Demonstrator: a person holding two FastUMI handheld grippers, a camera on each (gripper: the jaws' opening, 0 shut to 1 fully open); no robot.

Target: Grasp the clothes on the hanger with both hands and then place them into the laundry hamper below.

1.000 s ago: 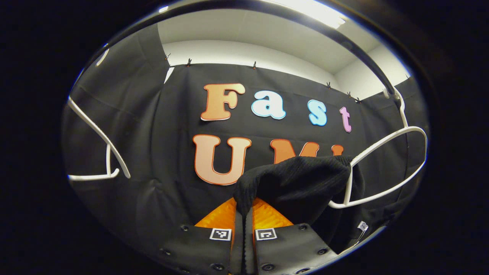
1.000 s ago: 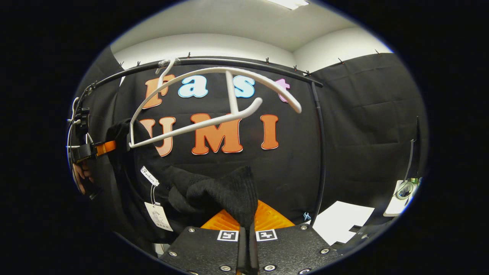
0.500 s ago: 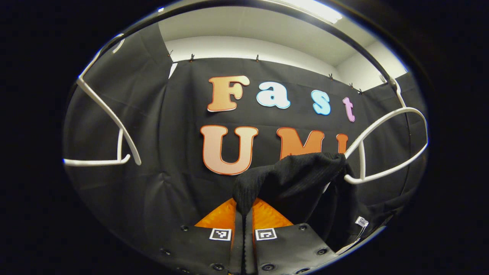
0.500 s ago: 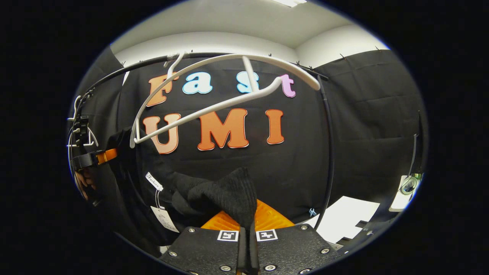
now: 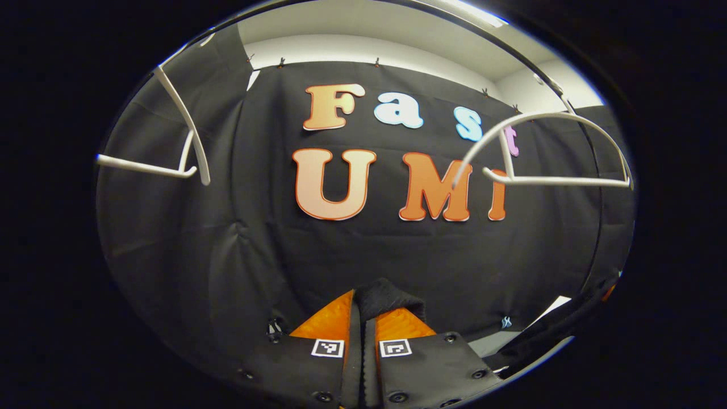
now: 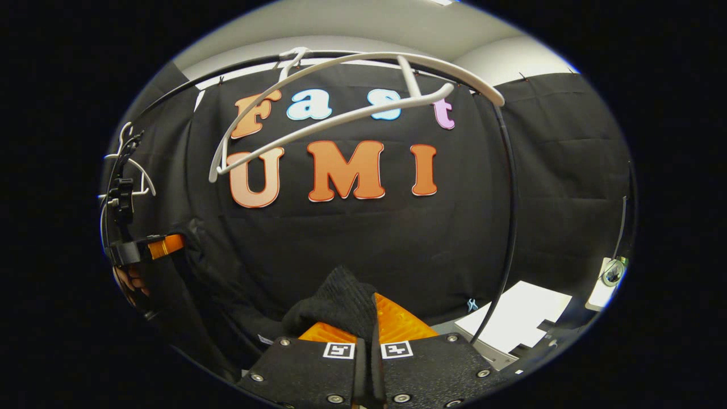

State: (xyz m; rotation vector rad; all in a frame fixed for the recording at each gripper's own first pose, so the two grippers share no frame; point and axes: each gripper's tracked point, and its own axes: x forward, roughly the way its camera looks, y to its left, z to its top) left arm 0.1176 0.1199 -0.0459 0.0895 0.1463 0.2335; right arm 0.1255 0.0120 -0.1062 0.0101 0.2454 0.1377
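**Both grippers pinching the black garment below the bare hanger**

Pose. In the left gripper view, the left gripper [image 5: 363, 324] pointed forward at the booth wall, roughly level, with its two fingers pressed together. In the right gripper view, the right gripper [image 6: 372, 326] pointed the same way, also with its fingers pressed together. In that view the left gripper [image 6: 149, 247] appeared at the far left edge, held by a hand [image 6: 129, 279] just below it.

Containers. The laundry hamper could not be located from these views, so its contents could not be told.

Grip. The left gripper pinched a small fold of the black knitted garment [image 5: 389, 298] between both fingers; the fold bulged just above the fingertips. The right gripper pinched another fold of the garment [image 6: 341, 304], which bunched over its left finger and trailed down toward the left.

Position of the garment. The garment hung low between the two grippers, well below the white hanger [image 6: 346, 108]. In the right gripper view the hanger was bare, tilted, and hooked on the black rail [image 6: 238, 71] near the top. In the left gripper view the same hanger [image 5: 545, 159] sat at the upper right, apart from the garment. A second white hanger [image 5: 170, 147] hung at the upper left, also bare.

A white table [image 6: 519, 321] showed at the lower right of the right gripper view.
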